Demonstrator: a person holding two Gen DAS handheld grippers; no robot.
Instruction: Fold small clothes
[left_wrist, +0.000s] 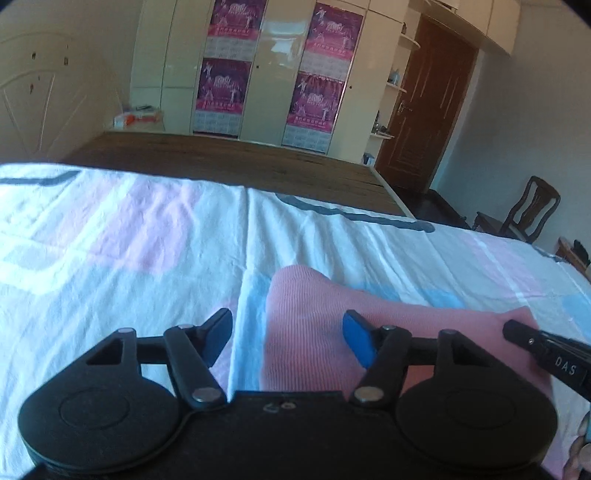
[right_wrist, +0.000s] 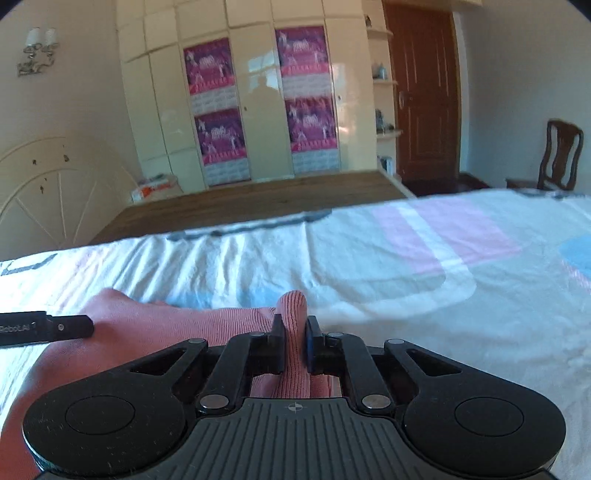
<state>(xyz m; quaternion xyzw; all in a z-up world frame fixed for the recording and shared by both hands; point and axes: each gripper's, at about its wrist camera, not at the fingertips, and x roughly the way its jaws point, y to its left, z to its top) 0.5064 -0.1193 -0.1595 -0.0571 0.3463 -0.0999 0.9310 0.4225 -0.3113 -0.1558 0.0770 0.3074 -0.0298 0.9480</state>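
A small pink ribbed garment (left_wrist: 314, 325) lies on the bed sheet (left_wrist: 129, 240). In the left wrist view my left gripper (left_wrist: 286, 332) is open just above the garment's left edge, with nothing between its fingers. The right gripper's finger (left_wrist: 532, 338) shows at the garment's right side. In the right wrist view my right gripper (right_wrist: 293, 332) is shut on a raised fold of the pink garment (right_wrist: 293, 306). The rest of the garment (right_wrist: 155, 332) spreads to the left, where the left gripper's finger (right_wrist: 70, 326) reaches over it.
The sheet (right_wrist: 406, 277) is white with pink, blue and grey patches. Beyond it is a bare wooden bed base (left_wrist: 240, 158), a cream wardrobe with posters (left_wrist: 266, 66), a brown door (left_wrist: 428, 103) and a wooden chair (right_wrist: 557, 155).
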